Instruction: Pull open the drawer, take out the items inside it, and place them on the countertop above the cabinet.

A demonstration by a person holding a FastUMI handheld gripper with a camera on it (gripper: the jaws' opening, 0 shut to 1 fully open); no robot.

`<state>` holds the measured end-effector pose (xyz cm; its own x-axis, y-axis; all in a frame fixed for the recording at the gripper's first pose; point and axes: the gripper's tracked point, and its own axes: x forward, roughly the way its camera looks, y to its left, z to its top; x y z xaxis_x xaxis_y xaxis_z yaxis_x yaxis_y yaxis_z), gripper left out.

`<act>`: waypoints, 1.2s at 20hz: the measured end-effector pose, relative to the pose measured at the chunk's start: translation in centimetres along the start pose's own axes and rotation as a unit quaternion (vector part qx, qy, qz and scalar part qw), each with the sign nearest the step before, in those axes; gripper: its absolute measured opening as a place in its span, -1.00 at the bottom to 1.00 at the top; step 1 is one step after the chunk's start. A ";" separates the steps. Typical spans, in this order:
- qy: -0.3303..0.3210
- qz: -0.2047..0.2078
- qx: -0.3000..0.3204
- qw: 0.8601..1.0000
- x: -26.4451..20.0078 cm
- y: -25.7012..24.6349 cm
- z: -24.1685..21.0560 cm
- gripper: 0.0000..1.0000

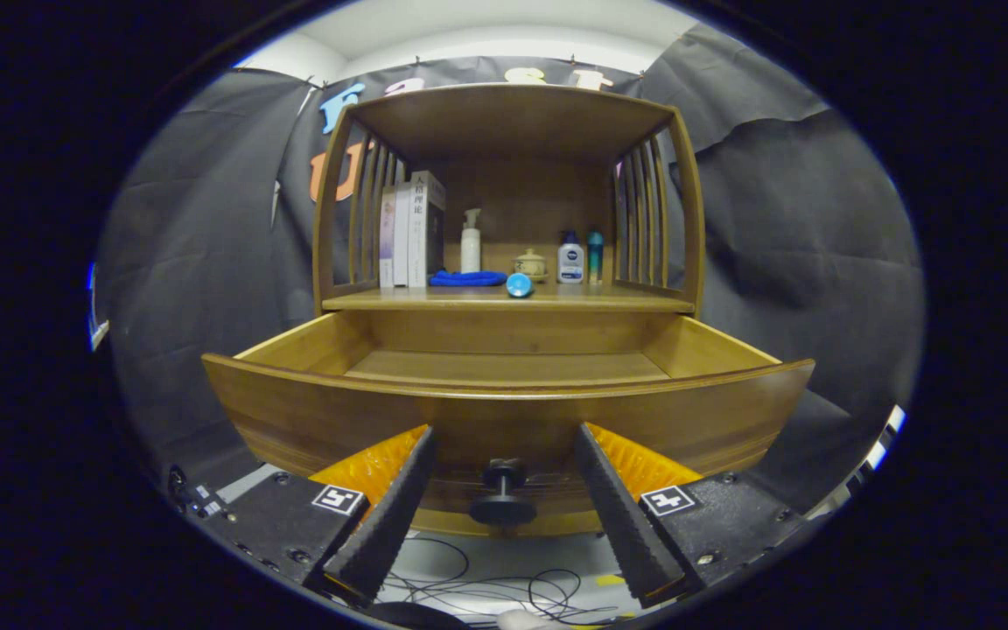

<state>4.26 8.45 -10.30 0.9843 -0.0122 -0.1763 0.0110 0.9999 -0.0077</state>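
Black-draped booth; wooden cabinet (pixel 504 219), drawer (pixel 504 411) pulled open. Gripper (pixel 504 503) fingers apart, flanking knob (pixel 502 490), untouched. Risk: rising fingers could catch the drawer's front edge.

Black cloth (pixel 784 227) hangs in folds behind and on both sides of a wooden cabinet (pixel 508 131) with slatted sides. Above the cloth a white wall (pixel 504 39) and pale ceiling (pixel 486 13) show, evenly lit. Below, the floor (pixel 504 560) is light, with thin dark cables (pixel 504 586) looping across it.
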 end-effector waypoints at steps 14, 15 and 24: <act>0.009 0.000 -0.004 1.000 1.2 -0.4 -0.4 1.00; 0.007 0.001 -0.004 1.000 1.2 -0.3 -0.3 0.99; 0.010 -0.001 0.004 1.000 4.5 0.0 1.0 0.99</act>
<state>8.82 8.38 -10.13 0.9806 -0.0151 -0.1952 0.0153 0.9999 -0.0005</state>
